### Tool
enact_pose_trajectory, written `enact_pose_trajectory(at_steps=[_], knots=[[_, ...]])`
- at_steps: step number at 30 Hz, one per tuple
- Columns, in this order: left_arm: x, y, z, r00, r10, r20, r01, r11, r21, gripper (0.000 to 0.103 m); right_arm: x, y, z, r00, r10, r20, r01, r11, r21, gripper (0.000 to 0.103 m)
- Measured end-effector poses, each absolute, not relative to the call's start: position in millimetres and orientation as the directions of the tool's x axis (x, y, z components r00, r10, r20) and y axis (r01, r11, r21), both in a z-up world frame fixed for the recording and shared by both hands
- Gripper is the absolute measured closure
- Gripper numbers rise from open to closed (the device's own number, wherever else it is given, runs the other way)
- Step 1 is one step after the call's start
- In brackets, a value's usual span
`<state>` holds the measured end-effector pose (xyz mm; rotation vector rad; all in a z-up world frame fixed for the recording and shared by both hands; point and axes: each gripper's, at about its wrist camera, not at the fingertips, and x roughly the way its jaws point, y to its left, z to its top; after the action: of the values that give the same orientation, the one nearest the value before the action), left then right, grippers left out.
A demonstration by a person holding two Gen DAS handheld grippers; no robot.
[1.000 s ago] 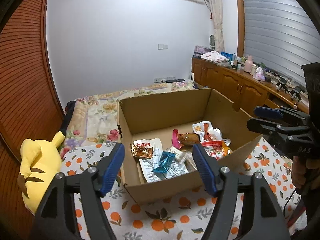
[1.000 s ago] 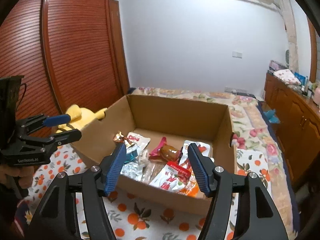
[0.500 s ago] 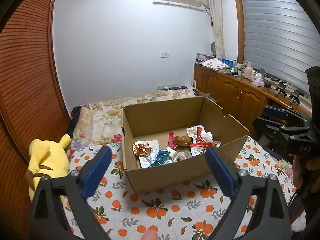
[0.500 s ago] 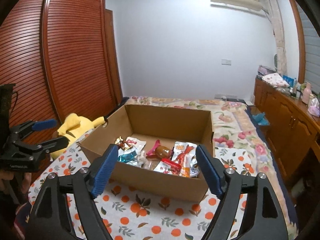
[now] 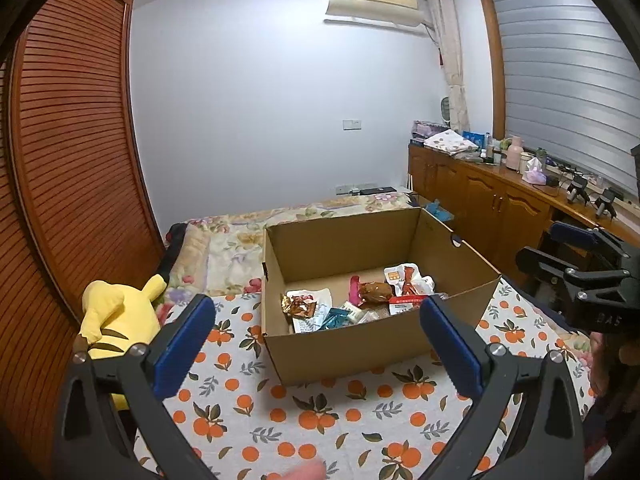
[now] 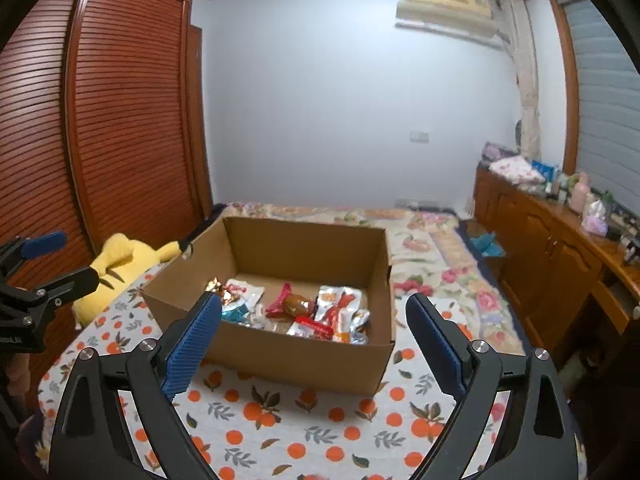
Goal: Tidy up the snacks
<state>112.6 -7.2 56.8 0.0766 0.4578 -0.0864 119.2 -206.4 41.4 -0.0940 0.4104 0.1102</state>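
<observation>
Left wrist: snacks (mixed) in cardboard box

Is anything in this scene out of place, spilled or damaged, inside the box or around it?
Nothing stands out. The cardboard box sits upright and looks intact on the orange-print cloth. The snack packets lie loose inside it, none on the cloth. A yellow plush toy lies beside the box, apart from it.
</observation>
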Motion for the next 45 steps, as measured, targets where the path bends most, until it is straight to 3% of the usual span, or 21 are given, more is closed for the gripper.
enact_pose_trajectory(at_steps=[22,45], knots=[[58,-11,60,0.921,-0.054,-0.387,0.062,0.998,0.008,0.0,66,-193,55,0.941,0.059,-0.333,-0.088,0.994,-0.07,0.008],[45,4,28,0.899,-0.014,-0.439,0.015,1.0,-0.001,0.0,37,-193,34,0.947,0.037,-0.32,-0.065,0.995,-0.079,0.008]])
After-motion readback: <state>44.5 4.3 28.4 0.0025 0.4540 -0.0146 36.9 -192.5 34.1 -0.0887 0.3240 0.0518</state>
